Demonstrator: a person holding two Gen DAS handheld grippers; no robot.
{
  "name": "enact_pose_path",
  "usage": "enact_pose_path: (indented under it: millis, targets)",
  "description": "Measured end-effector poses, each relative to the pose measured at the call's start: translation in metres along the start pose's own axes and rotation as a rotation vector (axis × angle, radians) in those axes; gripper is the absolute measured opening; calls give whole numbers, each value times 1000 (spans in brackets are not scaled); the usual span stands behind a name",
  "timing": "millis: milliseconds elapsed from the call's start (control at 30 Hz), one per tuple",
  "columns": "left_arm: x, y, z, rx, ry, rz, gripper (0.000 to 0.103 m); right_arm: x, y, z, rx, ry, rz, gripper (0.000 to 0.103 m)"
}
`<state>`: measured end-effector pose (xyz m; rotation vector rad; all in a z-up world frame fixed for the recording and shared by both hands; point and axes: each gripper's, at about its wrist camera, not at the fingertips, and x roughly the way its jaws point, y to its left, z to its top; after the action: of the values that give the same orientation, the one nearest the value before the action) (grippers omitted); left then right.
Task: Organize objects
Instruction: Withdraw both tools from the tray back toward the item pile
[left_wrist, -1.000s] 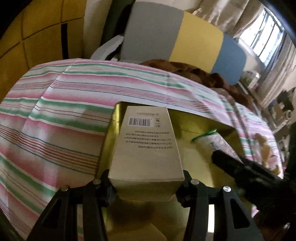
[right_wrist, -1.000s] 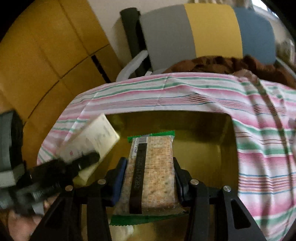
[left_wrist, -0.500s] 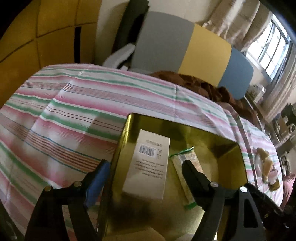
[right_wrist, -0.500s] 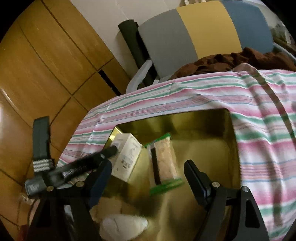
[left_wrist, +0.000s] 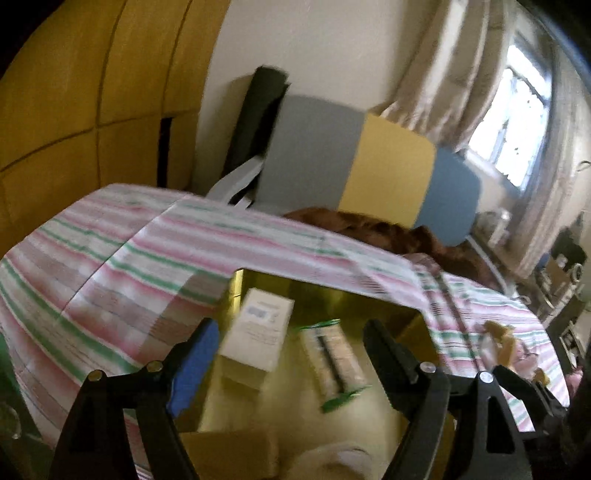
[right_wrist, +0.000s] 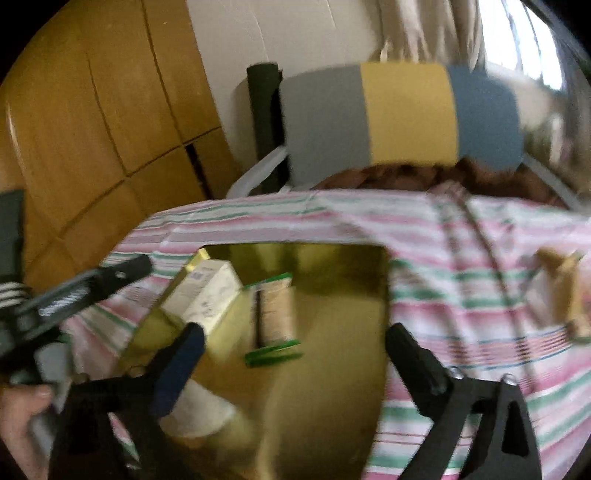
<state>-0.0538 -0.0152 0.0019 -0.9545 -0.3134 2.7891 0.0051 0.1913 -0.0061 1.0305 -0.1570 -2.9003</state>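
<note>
While both sit spread wide and empty, left hand-held gripper and right hand-held gripper hover over the gold tray. Barcoded white box lies beside cracker packet inside.

Behind the striped tablecloth I see a chair back banded grey, yellow and blue, brown fabric at its base, wooden panels left of it, a curtained window right.

Wood-panelled wall, tricolour chair back, bright curtained window
</note>
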Motion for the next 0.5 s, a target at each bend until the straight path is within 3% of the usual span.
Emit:
enact_pose_path:
  millis: [100, 233, 500]
  targets:
    - [-9, -19, -7, 40, -19, -41, 82, -8, -4, -2, -28, 0, -46, 103]
    - [-19, -49, -17, 102, -29, -90, 82, -21, -24, -5, 15, -6, -43, 103]
    - [-24, -95, -39, 155, 17, -172, 82, -41, -61, -20, 64, -36, -83, 103]
